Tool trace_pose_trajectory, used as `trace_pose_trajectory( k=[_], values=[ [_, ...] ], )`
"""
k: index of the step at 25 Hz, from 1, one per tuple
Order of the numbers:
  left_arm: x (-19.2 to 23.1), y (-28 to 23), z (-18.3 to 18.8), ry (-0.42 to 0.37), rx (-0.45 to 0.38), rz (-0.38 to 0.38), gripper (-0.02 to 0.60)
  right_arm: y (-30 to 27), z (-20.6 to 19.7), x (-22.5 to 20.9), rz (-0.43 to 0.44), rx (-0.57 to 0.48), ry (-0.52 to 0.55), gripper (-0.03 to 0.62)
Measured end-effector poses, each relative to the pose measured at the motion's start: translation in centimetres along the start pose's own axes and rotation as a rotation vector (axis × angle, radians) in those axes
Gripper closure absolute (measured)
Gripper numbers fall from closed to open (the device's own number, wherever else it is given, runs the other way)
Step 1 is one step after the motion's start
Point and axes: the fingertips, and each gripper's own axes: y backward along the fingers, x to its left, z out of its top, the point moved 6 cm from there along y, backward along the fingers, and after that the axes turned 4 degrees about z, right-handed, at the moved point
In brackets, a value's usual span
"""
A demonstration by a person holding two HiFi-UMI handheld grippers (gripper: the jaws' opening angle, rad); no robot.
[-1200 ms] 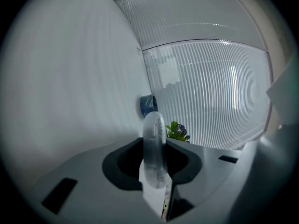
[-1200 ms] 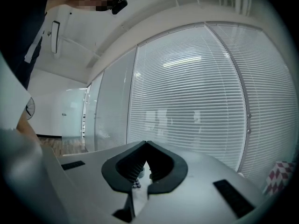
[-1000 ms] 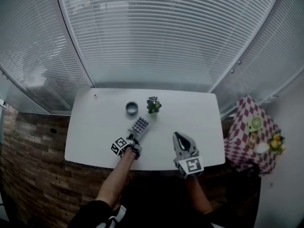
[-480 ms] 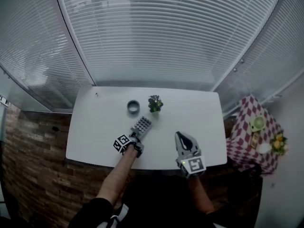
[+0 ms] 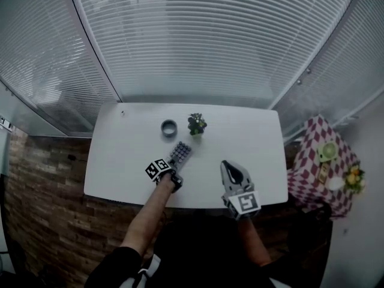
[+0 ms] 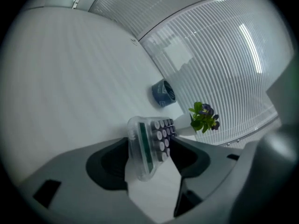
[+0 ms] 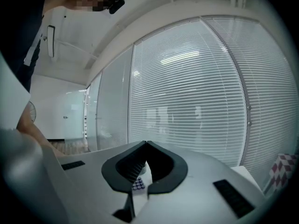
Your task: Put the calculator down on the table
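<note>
One calculator [image 5: 180,153] is seen between the opening jaws of the left hand-held gripper [image 6: 150,148], apparently lying on the white bench [image 5: 126,149], near a small potted plant [image 5: 196,125]. The right hand-held gripper [image 7: 146,143] is closed, with nothing held.

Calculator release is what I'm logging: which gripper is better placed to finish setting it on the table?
Left. The left gripper has its jaws opening with the calculator between them, down at the table. The right gripper is off to the side, jaws together, holding nothing.
</note>
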Motion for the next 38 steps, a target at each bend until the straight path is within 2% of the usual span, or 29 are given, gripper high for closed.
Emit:
trace_pose_trajectory(
  k=[3, 6, 11, 14, 17, 20, 25, 29, 31, 38],
  values=[
    [-0.1, 1.0, 0.4, 0.007, -0.022, 0.067, 0.318, -0.1, -0.2, 0.0, -0.009, -0.014, -0.014, 0.588],
    [0.0, 1.9, 0.7, 0.042, -0.061, 0.043, 0.318, -0.1, 0.0, 0.2, 0.003, -0.019, -0.018, 0.588],
    [0.7, 3.7, 1.3, 0.158, -0.198, -0.116, 0.319, -0.2, 0.2, 0.5, 0.009, -0.008, -0.010, 0.588],
    [0.9, 4.4, 0.7, 0.206, -0.205, -0.201, 0.319, -0.2, 0.1, 0.4, 0.006, -0.006, -0.016, 0.588],
    [0.1, 5.8, 0.5, 0.214, -0.207, -0.302, 0.319, -0.4, 0.1, 0.3, 0.012, -0.012, -0.023, 0.588],
    [-1.1, 7.7, 0.9, 0.232, -0.245, -0.409, 0.319, -0.7, 0.2, 0.1, 0.012, -0.016, -0.033, 0.588],
    [-3.1, 11.4, 1.8, 0.143, -0.313, -0.481, 0.319, -0.9, 0.1, 0.0, 0.005, -0.007, -0.004, 0.588],
    [-5.0, 14.0, 2.4, 0.178, -0.338, -0.630, 0.319, -1.1, 0.3, 0.0, 0.005, -0.024, -0.005, 0.588],
    [-6.2, 15.0, 2.8, 0.166, -0.341, -0.693, 0.319, -1.2, 0.5, 0.2, 0.006, -0.029, -0.005, 0.588],
    [-7.4, 16.8, 3.4, 0.149, -0.349, -0.722, 0.319, -1.4, 0.6, 0.6, 0.015, -0.030, -0.020, 0.588]
  ],
)
